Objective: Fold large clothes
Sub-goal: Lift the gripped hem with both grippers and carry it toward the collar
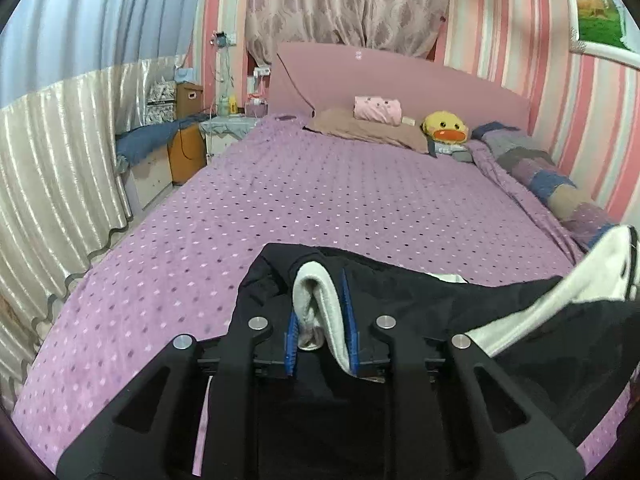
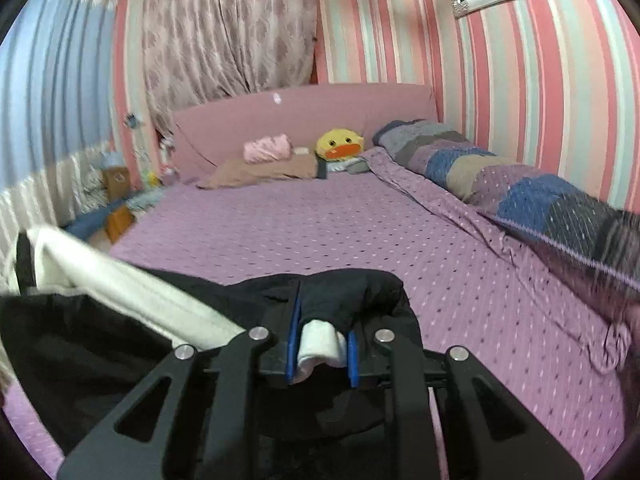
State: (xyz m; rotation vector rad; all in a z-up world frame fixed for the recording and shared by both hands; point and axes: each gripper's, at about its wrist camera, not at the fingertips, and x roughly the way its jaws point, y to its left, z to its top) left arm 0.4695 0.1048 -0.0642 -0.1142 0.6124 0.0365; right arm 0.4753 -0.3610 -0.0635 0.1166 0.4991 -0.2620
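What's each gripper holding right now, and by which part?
Both hold the same black garment with white lining. The left gripper and the right gripper each pinch a bunched edge where the lining shows; which part of the garment cannot be told.

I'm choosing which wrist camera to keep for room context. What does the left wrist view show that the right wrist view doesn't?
Only the left wrist view shows the orange cabinet and the bedside table clearly.

Only the right wrist view shows the full length of the patchwork quilt along the wall.

Both show the purple bedspread, the duck plush, and a hand-held gripper clamped on the black garment: left, right.
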